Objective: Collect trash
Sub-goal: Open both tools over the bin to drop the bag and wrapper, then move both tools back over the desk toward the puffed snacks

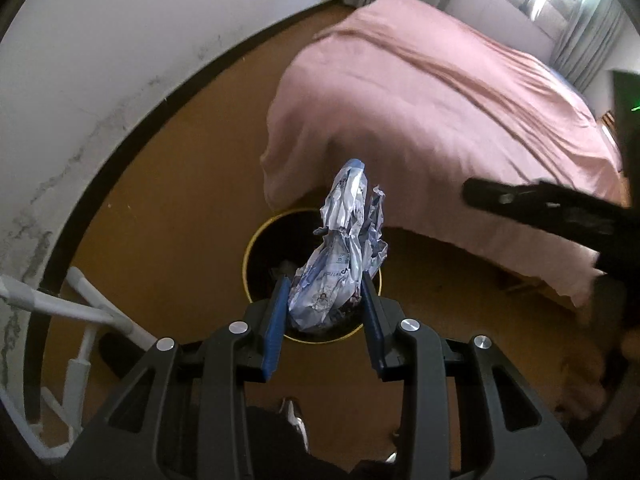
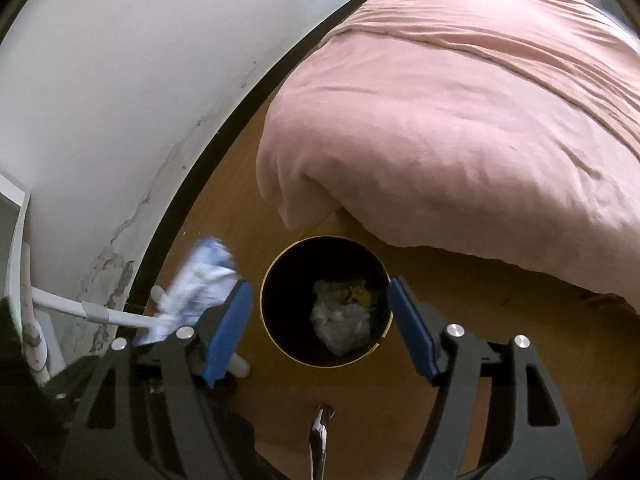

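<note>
Left wrist view: left gripper (image 1: 325,300) angled steeply down, blue pads (image 1: 276,320) clenched on the lower end of a crumpled blue-and-white wrapper (image 1: 340,256); wrapper standing up out of the jaws, its upper end flared and free; directly behind and below it, a round black bin (image 1: 256,248) with a yellow rim, standing on the brown floor (image 1: 160,216) just beside the foot corner of a bed draped in a pink cover (image 1: 420,112); at right, blurred, the black body of the right gripper (image 1: 552,208); white wall (image 1: 120,60) with dark skirting at left.

Right wrist view: right gripper (image 2: 320,316) pointed down over the same bin (image 2: 280,300), jaws released and spread wide, nothing between the pads (image 2: 412,336); bin mouth framed between the two fingers; inside the bin, a pale crumpled wad (image 2: 340,324) with something yellow (image 2: 362,296) behind it, kind not legible; at left, blurred, the wrapper (image 2: 200,280) in the left gripper, just outside the bin's rim and beside the right gripper's left finger; white tubing (image 2: 80,308) against the scuffed wall (image 2: 100,100); pink cover (image 2: 460,120) overhanging the floor (image 2: 500,340) behind the bin.
</note>
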`<state>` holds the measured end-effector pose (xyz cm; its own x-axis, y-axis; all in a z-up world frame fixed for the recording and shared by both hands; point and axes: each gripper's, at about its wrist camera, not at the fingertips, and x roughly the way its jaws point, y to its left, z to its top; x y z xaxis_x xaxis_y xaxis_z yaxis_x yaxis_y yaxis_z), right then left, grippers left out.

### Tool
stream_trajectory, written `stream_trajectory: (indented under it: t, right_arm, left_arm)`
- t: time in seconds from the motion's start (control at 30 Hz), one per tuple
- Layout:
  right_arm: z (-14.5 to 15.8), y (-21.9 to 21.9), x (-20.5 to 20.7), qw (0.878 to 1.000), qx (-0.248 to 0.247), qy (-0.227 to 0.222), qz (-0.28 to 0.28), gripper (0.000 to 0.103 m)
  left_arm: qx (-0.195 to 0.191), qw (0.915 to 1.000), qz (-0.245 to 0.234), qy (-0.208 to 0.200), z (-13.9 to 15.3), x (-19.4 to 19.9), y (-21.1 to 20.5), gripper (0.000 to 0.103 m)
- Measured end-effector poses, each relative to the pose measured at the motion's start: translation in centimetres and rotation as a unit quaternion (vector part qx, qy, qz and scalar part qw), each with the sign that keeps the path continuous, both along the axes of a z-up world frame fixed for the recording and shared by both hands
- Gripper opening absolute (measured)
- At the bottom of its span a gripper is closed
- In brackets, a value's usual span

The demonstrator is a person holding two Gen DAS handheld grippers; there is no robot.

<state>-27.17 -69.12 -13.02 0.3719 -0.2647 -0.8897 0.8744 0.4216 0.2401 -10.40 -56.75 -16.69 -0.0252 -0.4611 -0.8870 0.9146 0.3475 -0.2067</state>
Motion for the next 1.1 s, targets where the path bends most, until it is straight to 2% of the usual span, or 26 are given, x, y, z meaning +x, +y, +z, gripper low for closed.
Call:
stream_trajectory:
  t: [0.13,0.2,0.23,0.27,0.43,0.53,0.67,0.83,0.93,1.03,1.1]
  right_arm:
    - [0.2,-0.3,-1.0,1.0,-0.001,-0.01,-0.019,0.069]
    - [0.4,-0.6,-1.7,0.999,-0.003,-0.017,-0.031,0.069]
    - [0.5,-0.7,-2.0,0.999,-0.003,-0.02,-0.038,0.069]
    - [0.5,-0.8,-2.3,0.999,-0.004,-0.021,-0.044,0.069]
    - [0.5,-1.0,-2.8,0.998,-0.005,-0.022,-0.051,0.069]
    - [0.9,-0.7,-2.4,0.999,-0.018,-0.013,-0.046,0.069]
    - [2.0,0.2,-1.6,0.998,-0.047,-0.009,-0.03,0.069]
    - [5.4,4.0,1.0,0.995,-0.097,-0.01,0.032,0.07]
    - [7.9,7.9,3.6,0.988,-0.118,-0.029,0.093,0.07]
    - [10.4,13.0,7.2,0.975,-0.135,-0.053,0.166,0.073]
    - [11.7,16.5,10.1,0.964,-0.125,-0.074,0.224,0.073]
  left_arm:
    - [0.002,0.9999,-0.011,-0.001,-1.2,-0.6,-1.8,0.034]
    - [-0.004,0.9999,-0.013,-0.005,-0.9,-0.9,-2.2,0.041]
    - [-0.007,0.9999,-0.015,-0.005,-0.9,-1.1,-2.3,0.057]
    - [-0.012,0.9997,-0.017,-0.008,-0.7,-1.2,-2.4,0.067]
    - [-0.016,0.9992,-0.02,-0.029,0.7,-1.3,-1.8,0.068]
    - [-0.03,0.9988,-0.02,-0.032,2.4,-1.3,-0.5,0.076]
    - [-0.052,0.9968,-0.02,-0.058,5.8,-1.5,2.3,0.079]
    - [-0.103,0.9909,-0.003,-0.087,12.1,-0.8,8.5,0.088]
    - [-0.124,0.9846,0.032,-0.119,15.7,0.7,14.3,0.091]
    - [-0.137,0.977,0.085,-0.14,18.5,3.7,21.0,0.092]
    - [-0.139,0.9698,0.131,-0.152,19.8,6.3,26.1,0.092]
